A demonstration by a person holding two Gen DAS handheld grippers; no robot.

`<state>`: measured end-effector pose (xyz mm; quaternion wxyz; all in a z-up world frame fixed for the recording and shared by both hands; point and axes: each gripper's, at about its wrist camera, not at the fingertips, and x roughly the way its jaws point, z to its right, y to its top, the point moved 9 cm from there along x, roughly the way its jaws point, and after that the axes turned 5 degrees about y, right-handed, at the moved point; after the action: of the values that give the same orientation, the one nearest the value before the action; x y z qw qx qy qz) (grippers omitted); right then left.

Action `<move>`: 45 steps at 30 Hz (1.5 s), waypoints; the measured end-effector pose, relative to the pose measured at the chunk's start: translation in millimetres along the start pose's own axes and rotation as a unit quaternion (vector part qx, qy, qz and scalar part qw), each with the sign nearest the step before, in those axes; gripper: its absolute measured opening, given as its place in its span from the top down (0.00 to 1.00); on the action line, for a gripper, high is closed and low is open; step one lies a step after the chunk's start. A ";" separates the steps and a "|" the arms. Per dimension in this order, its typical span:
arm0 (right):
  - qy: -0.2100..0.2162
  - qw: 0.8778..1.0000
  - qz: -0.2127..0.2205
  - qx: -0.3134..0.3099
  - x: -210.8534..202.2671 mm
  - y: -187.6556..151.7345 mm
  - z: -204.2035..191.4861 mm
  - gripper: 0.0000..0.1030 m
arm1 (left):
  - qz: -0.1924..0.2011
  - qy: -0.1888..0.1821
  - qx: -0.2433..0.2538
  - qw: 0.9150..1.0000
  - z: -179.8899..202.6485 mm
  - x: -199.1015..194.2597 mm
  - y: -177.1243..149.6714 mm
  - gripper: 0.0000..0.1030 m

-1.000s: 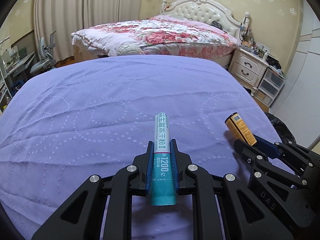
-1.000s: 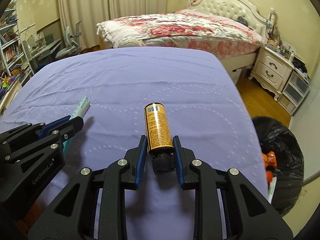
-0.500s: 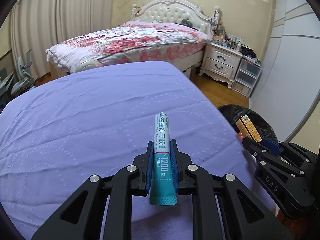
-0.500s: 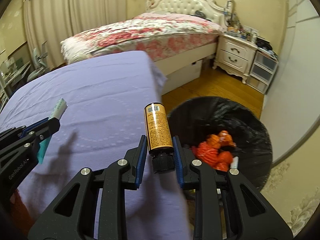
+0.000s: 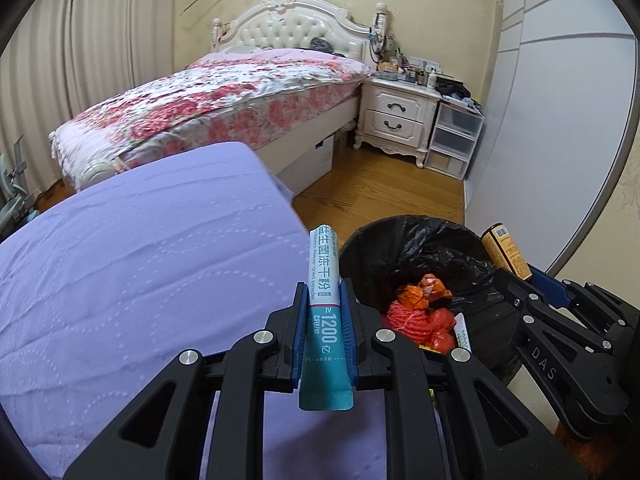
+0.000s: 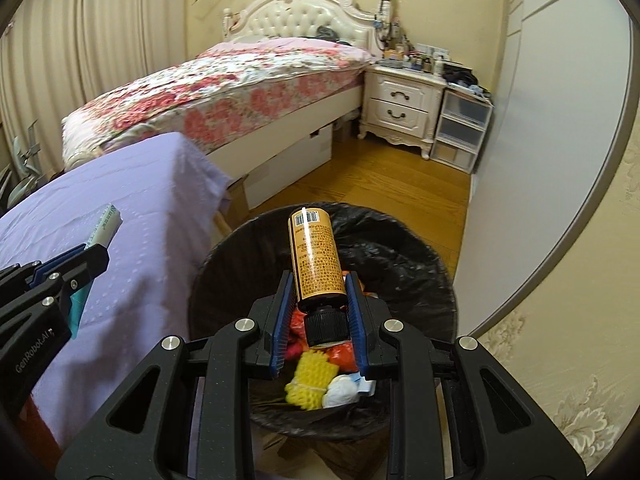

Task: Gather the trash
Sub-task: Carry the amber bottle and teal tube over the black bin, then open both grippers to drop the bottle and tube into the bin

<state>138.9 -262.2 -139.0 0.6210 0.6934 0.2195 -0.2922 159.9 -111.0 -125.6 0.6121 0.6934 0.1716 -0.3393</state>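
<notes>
My left gripper (image 5: pixel 324 294) is shut on a teal and white powder sachet (image 5: pixel 325 304), held over the right edge of the purple-covered table (image 5: pixel 140 272), just left of the bin. My right gripper (image 6: pixel 319 280) is shut on an orange bottle (image 6: pixel 316 256) with a black cap, held above the open mouth of the black-bagged trash bin (image 6: pixel 420 264). The bin (image 5: pixel 400 240) holds orange, yellow and white rubbish. Each gripper shows at the edge of the other's view: the right gripper (image 5: pixel 516 276) with its bottle (image 5: pixel 506 252), the left gripper (image 6: pixel 96 248) with its sachet (image 6: pixel 105 225).
A bed with a floral cover (image 5: pixel 224 100) stands beyond the table. A white nightstand (image 5: pixel 396 120) and plastic drawers (image 5: pixel 454 140) stand at the far wall. Wooden floor (image 5: pixel 380 192) lies between bed and bin. A pale wardrobe door (image 5: pixel 560 120) is on the right.
Both grippers have swung right from above the purple table toward the bin, each keeping its item. The bottle now hangs over the bin's opening and the sachet is at the table's right edge.
</notes>
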 end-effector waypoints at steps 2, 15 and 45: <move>-0.005 1.000 0.001 0.009 3.7 3.0 7.6 0.75 | 0.001 -0.001 0.007 1.000 9.8 4.5 3.7 0.83; -0.015 0.999 -0.007 0.031 24.8 3.9 26.0 0.75 | -0.012 0.005 0.038 0.999 38.3 37.7 11.6 0.83; -0.048 0.998 0.027 0.028 -3.7 13.6 25.1 0.25 | 0.038 0.062 0.008 0.997 -1.0 -3.5 18.7 0.22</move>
<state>141.9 -288.6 -127.9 0.6187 0.7016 0.1621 -0.3141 169.9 -113.0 -109.5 0.6073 0.7239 0.1801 -0.2732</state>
